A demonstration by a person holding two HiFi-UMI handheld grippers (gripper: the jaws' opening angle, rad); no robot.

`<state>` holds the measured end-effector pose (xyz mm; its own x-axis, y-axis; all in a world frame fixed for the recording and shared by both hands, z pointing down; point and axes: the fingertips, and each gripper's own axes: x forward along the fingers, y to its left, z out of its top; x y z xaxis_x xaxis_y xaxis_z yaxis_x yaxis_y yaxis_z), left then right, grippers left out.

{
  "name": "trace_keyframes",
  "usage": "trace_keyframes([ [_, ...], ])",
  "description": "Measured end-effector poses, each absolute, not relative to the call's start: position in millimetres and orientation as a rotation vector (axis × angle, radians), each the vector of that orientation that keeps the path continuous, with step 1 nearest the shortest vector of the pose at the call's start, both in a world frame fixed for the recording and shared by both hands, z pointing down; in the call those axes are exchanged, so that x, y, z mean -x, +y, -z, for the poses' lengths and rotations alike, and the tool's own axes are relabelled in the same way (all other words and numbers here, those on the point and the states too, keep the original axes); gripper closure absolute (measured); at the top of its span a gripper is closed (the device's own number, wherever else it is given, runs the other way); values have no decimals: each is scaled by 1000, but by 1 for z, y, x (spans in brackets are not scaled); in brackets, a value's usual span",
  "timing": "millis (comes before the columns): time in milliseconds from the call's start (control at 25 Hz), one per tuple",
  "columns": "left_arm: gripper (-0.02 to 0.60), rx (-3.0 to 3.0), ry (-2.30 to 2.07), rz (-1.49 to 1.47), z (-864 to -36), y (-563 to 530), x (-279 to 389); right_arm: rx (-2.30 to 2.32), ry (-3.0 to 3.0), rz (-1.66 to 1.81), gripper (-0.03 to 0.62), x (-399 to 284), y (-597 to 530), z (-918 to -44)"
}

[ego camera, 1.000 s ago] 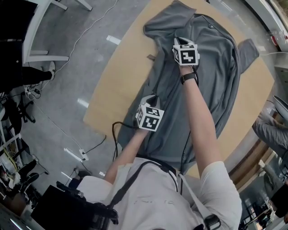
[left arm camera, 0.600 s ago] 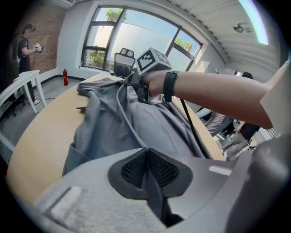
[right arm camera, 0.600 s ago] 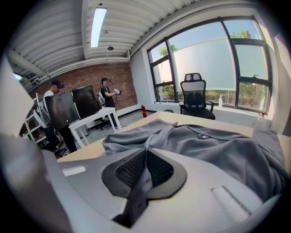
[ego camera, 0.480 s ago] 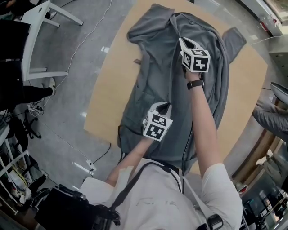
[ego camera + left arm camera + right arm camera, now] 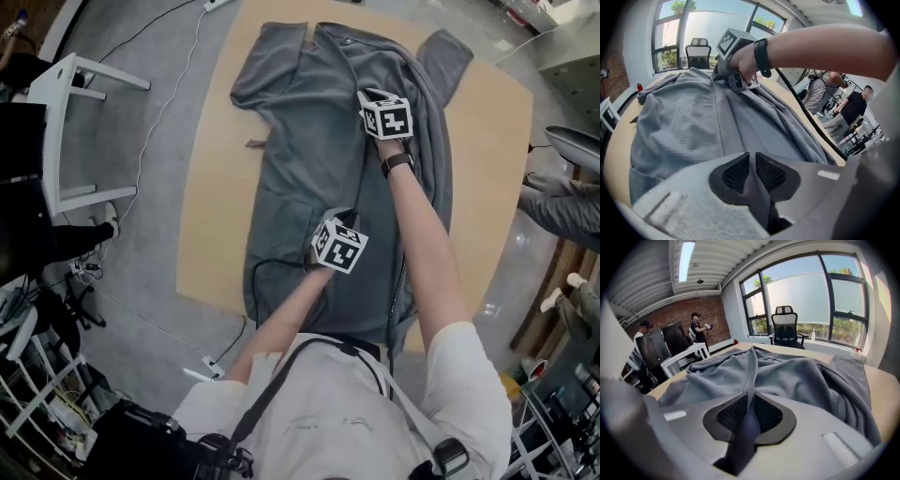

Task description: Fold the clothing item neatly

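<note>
Shirt: a grey shirt [image 5: 309, 159] lies lengthwise on the table, spread out ahead of both pairs of jaws, with its collar end farthest from them.
Fold: a raised ridge of the cloth runs from one pair of jaws to the other, roughly along the shirt's middle.
Left gripper: the left gripper [image 5: 751, 163] has its jaws nearly together, pinching a thin fold of the shirt between the dark pads. The jaws have just been opening a little, and the cloth is still caught between them.
Right gripper: the right gripper [image 5: 750, 401] pinches the same ridge farther along, straight ahead of the left jaws. Its jaws have also just been opening slightly (only a sliver, the fold fills it).
Sleeve: one sleeve [image 5: 448, 52] lies ahead and to the right of the right jaws, angled out over the wood.
Table: the pale wooden table [image 5: 487, 187] shows bare on both sides of the jaws.
Cable: a black cable [image 5: 255, 281] loops over the near edge, behind and left of the left jaws.
Office chair: a black office chair [image 5: 786, 326] stands by the window, well beyond the right jaws.
</note>
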<state>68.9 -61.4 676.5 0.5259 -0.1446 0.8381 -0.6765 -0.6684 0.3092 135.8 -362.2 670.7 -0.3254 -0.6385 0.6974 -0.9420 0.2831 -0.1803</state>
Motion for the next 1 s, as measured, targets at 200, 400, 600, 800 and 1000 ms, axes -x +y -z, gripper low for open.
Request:
trace_keyframes([
  [200,491,-2202,-664,-981,-648,-85,-78,-1534,-2157,-733,493,-158,-344,-623],
  [400,491,-2255,-669,-889,-609,-120,-99,-1756,-2129,-682,516,-229,-269,-576],
  [600,491,-2348,-629,-897,-588,-149,-138,-1940,-2041,-768,522,-292,-161,-563],
  [800,491,-2404,-564,-962,-586,-157,-167,-2065,-1887,-937,545,-322,-43,-582],
  [1000,491,-2442,-494,-1036,-599,-157,-202,-2059,-1789,-1064,530,-313,40,-605],
])
